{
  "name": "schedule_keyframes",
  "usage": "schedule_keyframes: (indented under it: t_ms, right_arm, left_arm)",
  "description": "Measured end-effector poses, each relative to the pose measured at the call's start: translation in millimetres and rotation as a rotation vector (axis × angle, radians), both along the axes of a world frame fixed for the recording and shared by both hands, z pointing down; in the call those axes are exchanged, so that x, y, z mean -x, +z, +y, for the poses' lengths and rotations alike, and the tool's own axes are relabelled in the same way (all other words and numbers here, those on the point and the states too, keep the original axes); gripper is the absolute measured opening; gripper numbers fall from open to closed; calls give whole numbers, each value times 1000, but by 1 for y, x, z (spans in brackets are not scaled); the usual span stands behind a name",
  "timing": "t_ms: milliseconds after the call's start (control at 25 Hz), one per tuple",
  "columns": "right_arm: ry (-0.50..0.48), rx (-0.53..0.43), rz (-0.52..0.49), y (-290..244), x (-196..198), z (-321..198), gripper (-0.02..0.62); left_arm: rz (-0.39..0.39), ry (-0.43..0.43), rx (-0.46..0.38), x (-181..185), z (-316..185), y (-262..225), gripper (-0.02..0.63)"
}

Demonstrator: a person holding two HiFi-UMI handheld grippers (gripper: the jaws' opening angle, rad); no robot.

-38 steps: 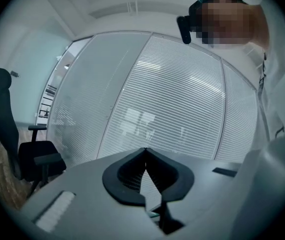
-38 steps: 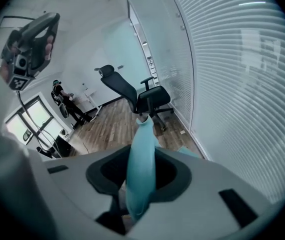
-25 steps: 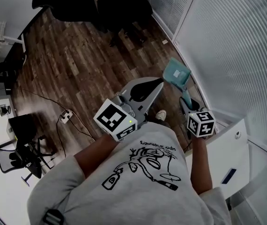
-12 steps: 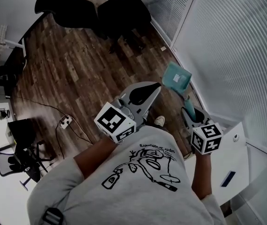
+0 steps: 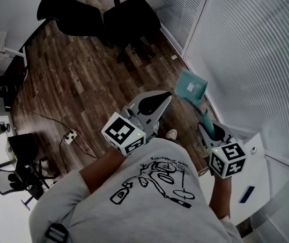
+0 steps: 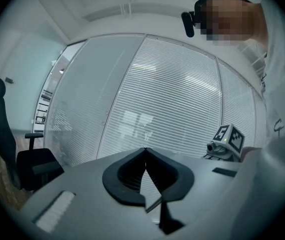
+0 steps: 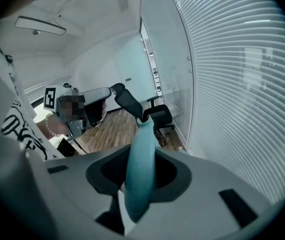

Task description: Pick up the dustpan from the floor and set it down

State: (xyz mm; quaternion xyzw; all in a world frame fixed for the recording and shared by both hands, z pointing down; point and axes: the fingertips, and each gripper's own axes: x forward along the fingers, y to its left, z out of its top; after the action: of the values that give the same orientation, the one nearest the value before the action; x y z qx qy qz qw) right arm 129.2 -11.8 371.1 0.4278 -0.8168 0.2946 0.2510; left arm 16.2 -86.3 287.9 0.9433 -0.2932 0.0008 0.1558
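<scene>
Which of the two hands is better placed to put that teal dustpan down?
The right. The right gripper is clamped on the handle of the dustpan, so it only needs to lower and let go. The left gripper is shut on nothing, off to the side.

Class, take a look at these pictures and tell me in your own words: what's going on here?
A person stands holding a claw in each hand. The right claw is shut on the handle of a teal dustpan and holds it out in the air above the wood floor, close to the wall of blinds. It has not been set down. The left claw is shut with nothing in it and plays no part.
</scene>
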Motion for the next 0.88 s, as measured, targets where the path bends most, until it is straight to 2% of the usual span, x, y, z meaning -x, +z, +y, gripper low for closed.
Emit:
schedule_keyframes:
  t_ms: [880]
  right_arm:
    - [-12,7,4,3,2,2,86]
  left_arm:
    - [-6,16,1,-4,2,4,2]
